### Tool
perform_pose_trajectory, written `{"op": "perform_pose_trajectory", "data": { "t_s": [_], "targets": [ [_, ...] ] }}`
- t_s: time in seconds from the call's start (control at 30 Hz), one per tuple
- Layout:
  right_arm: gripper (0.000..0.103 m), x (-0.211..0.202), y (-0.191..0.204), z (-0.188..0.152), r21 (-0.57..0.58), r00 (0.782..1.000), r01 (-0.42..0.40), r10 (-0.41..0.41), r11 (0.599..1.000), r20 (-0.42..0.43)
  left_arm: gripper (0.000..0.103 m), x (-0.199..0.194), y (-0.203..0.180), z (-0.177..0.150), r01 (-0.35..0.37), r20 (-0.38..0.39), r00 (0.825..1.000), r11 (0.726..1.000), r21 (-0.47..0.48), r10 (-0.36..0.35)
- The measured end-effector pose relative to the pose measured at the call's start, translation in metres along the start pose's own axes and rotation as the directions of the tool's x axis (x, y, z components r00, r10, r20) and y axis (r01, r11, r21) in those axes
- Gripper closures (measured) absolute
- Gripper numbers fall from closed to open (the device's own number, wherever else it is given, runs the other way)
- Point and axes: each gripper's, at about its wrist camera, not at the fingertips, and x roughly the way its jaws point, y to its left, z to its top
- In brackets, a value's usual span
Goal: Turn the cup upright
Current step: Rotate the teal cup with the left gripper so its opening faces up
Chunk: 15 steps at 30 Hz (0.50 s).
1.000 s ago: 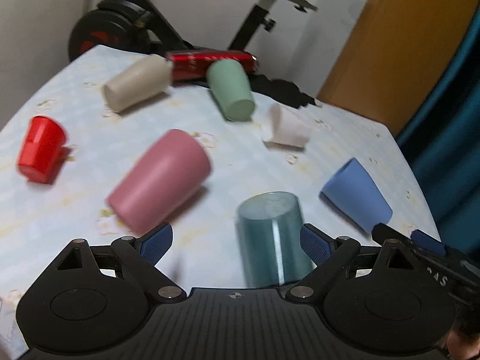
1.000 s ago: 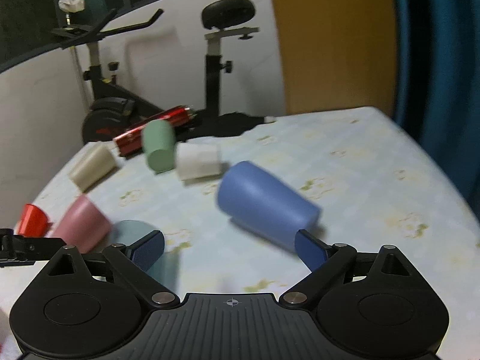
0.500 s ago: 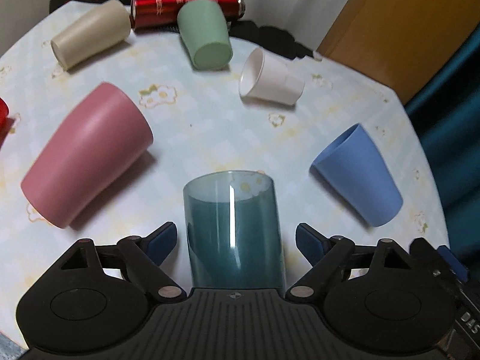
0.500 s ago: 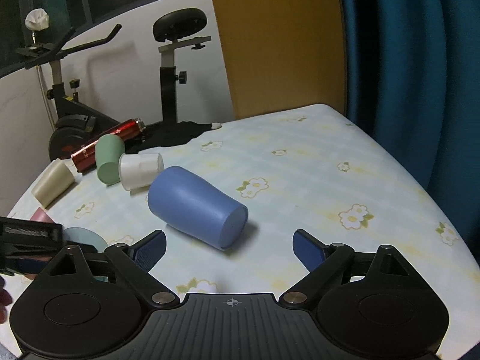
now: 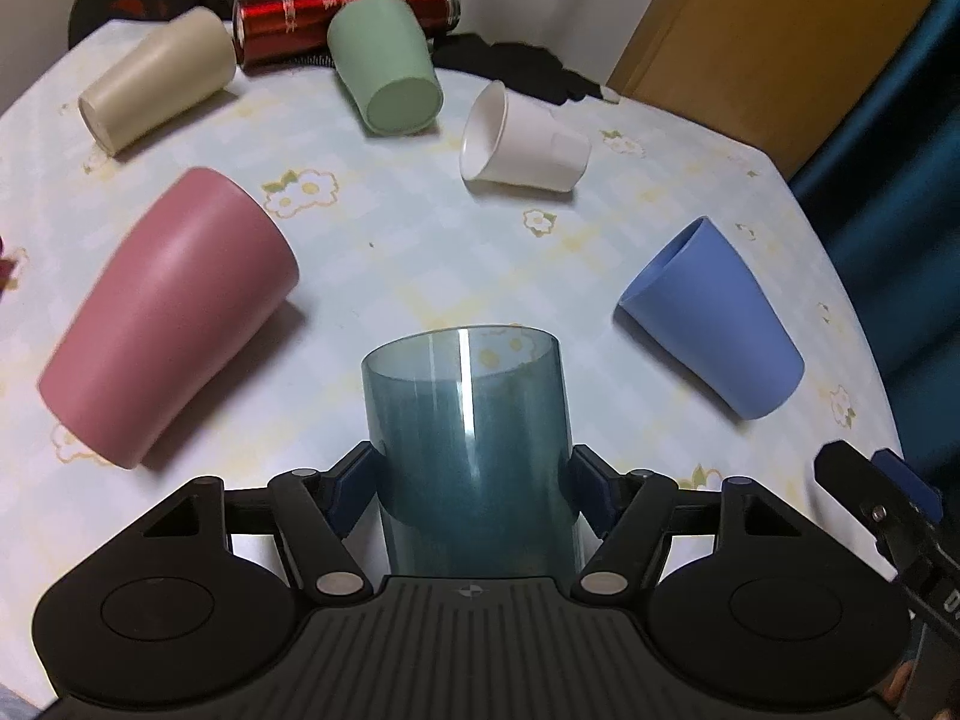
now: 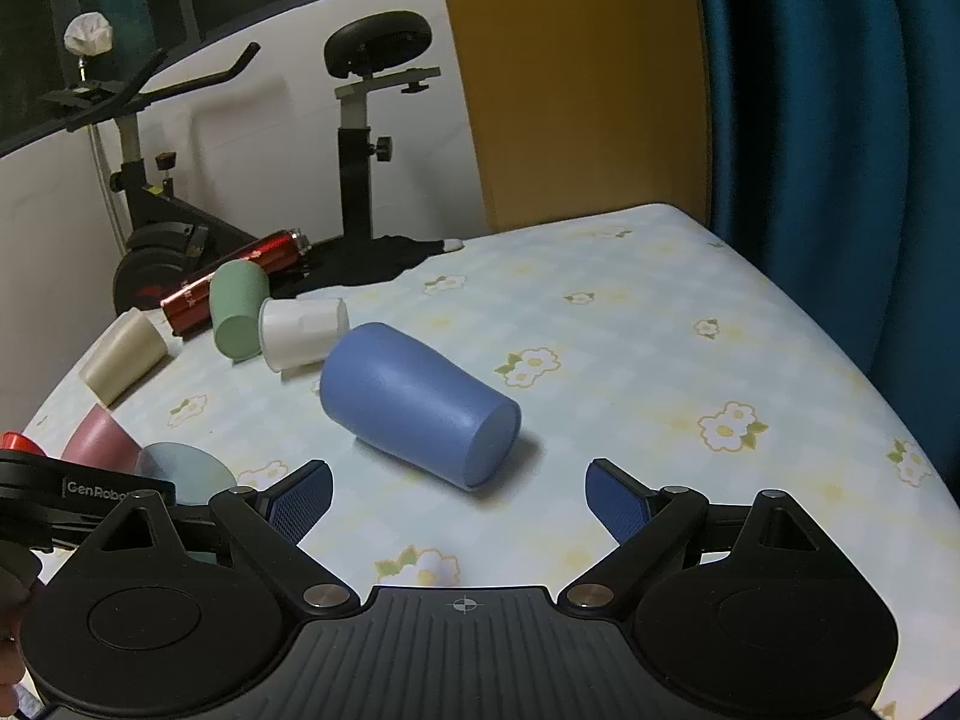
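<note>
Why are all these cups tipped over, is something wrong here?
Yes: the pink cup, blue cup, white cup, green cup and beige cup lie sideways on the table.

The tumbler [image 5: 468, 456] lies on the table [image 5: 408, 252] between two cups [image 5: 168, 312] [image 5: 714, 318].

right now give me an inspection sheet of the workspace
surface: table under a pale floral tablecloth.
job's things: translucent teal plastic cup between the left tool's pads; blue cup, pink cup, white cup, green cup and beige cup all lie on their sides.
clutter: red metal flask lying at the far edge; black cloth beside it.
grippers: left tool closed on the teal cup; right tool open, near the blue cup, not touching it.
cables: nothing seen.
surroundings: exercise bike, wooden panel, dark blue curtain.
</note>
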Motion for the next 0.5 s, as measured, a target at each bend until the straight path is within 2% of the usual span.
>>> {"op": "perform_pose_trajectory", "data": {
  "t_s": [0.23, 0.43, 0.5],
  "targets": [
    [0.013, -0.002, 0.003, 0.001, -0.003, 1.000, -0.015, 0.015, 1.000, -0.002, 0.034, -0.024, 0.000, -0.005, -0.034, 0.112, 0.993, 0.995, 0.091, 0.024],
    [0.013, 0.000, 0.007, 0.001, -0.010, 1.000, -0.021, 0.020, 1.000, -0.011, 0.034, -0.027, 0.001, -0.004, -0.099, 0.193, 0.979, 0.985, 0.142, 0.071],
    [0.013, 0.001, 0.009, 0.001, -0.012, 1.000, -0.022, 0.022, 1.000, -0.013, 0.034, -0.026, -0.002, -0.005, -0.132, 0.229, 0.969, 0.977, 0.168, 0.092]
  ]
}}
